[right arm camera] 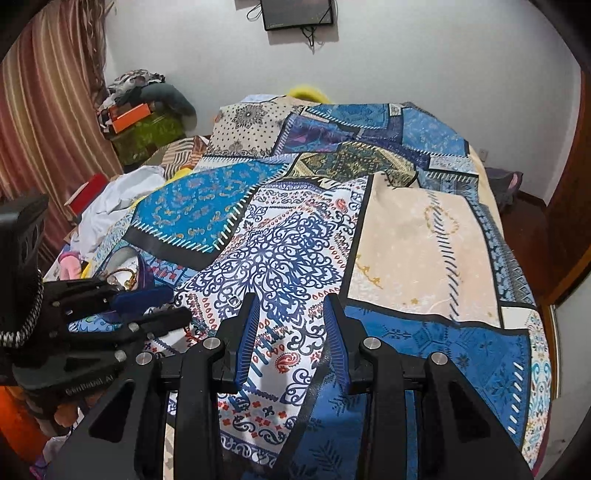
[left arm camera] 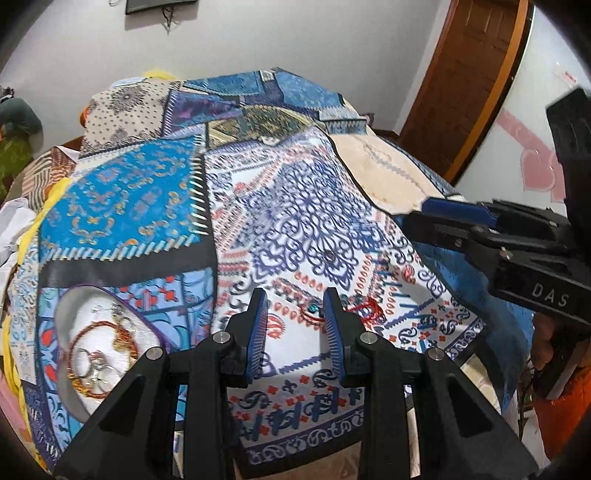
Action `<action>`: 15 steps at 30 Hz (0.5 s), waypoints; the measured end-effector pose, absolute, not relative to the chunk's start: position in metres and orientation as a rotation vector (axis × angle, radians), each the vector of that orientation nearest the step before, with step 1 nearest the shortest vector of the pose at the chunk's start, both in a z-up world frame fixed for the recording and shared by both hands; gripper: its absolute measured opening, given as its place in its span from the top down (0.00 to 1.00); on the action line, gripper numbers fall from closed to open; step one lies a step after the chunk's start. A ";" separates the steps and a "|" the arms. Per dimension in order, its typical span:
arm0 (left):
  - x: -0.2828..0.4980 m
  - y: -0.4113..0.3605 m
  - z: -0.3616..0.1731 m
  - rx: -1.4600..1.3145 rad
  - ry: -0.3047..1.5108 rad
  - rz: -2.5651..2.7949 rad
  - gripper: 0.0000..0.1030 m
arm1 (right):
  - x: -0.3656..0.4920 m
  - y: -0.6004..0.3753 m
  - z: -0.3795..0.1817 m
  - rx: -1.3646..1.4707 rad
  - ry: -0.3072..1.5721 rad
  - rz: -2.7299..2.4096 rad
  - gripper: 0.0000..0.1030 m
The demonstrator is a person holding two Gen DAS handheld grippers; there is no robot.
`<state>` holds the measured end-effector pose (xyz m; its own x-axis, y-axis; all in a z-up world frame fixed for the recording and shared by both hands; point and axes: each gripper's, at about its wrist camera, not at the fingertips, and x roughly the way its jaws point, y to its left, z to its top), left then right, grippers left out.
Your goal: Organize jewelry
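Covering nearly everything in both views, a patchwork bedspread (left arm camera: pixel 295 206) of blue, white and cream printed panels lies over a bed. Behind it stand a pale wall, a dark wall-mounted screen (right arm camera: pixel 297 13) with a dangling cable, a striped curtain (right arm camera: pixel 44 110) and a wooden door frame (left arm camera: pixel 476 74).

On the spread, at the left of the left wrist view, sits a purple-rimmed tray (left arm camera: pixel 74 387) with a white lining. Inside it lie an orange twisted bangle (left arm camera: pixel 101 328), some silver rings (left arm camera: pixel 94 363) and other small pieces too tangled to tell apart.

The left gripper (left arm camera: pixel 295 314) hangs over the white-and-blue panel, its blue ribbed pads apart with nothing between them. Just beyond its tips, on the cloth, rest a red ring-shaped piece (left arm camera: pixel 310 315) with a teal stone and a red wire piece (left arm camera: pixel 365 308), close beside each other.

The right gripper (right arm camera: pixel 290 328) also stands spread and empty over the spread; in the left wrist view its black body carries the white letters "DAS" (left arm camera: pixel 550 295). The left gripper's body, seen from the right wrist camera, bears embossed lettering (right arm camera: pixel 88 384) too blurred to read for certain.
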<state>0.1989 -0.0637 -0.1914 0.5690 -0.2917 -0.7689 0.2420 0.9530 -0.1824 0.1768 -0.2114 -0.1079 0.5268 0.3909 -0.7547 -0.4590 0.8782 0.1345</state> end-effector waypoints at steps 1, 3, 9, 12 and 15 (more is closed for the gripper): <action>0.199 -0.065 -0.193 -0.054 0.911 -0.314 0.71 | 0.178 -0.212 -0.109 -0.081 0.884 0.514 0.68; 0.200 -0.068 -0.194 -0.046 0.906 -0.323 0.71 | 0.180 -0.211 -0.113 -0.081 0.893 0.522 0.68; 0.200 -0.076 -0.198 -0.029 0.908 -0.343 0.71 | 0.185 -0.197 -0.124 -0.129 0.920 0.560 0.68; 0.200 -0.079 -0.199 -0.015 0.903 -0.349 0.81 | 0.187 -0.189 -0.131 -0.150 0.938 0.581 0.68; 0.202 -0.079 -0.200 -0.025 0.900 -0.349 0.91 | 0.187 -0.183 -0.133 -0.168 0.942 0.596 0.68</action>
